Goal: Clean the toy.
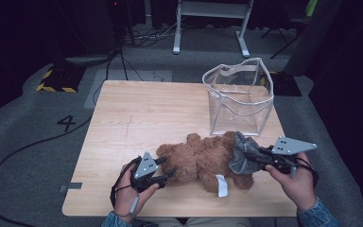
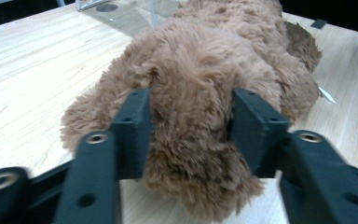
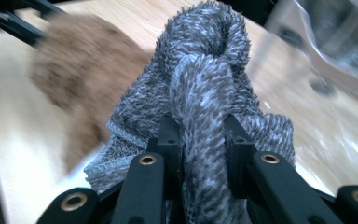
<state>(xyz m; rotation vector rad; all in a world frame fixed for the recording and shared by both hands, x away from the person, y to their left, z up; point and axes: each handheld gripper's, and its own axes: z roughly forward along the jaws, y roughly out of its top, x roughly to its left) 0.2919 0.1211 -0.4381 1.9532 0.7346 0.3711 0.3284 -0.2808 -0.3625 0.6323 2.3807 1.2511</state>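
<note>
From my seat at the controls, I take the brown teddy bear (image 1: 201, 160) as my landmark; it lies on its side on the near half of the worktop (image 1: 123, 123).

Nearest to me, at the bear's left end, my left hand-held gripper (image 1: 169, 174) points level at one plush limb. In the left gripper view that limb (image 2: 191, 140) sits between the two black jaws, which stand apart on either side of it. The fur brushes their inner faces, but I see no squeeze in the plush, so I read this hand-held gripper as apart around the limb rather than clamped on it.

At the bear's right end, my right hand-held gripper (image 1: 260, 156) is clamped on a grey knitted cloth (image 1: 243, 153). In the right gripper view a twisted fold of that cloth (image 3: 205, 107) is pinched between the jaws and rises above them in a loop, with the rest hanging to both sides. From above, the cloth rests against the bear's right end; I cannot tell whether it wraps any part of the bear.

A white tag (image 1: 221, 185) sticks out from the bear's near edge, lying on the worktop.

Beyond the bear, near the far right corner, a clear plastic bag (image 1: 238, 97) stands upright with its mouth open, just behind the bear's right end.
</note>
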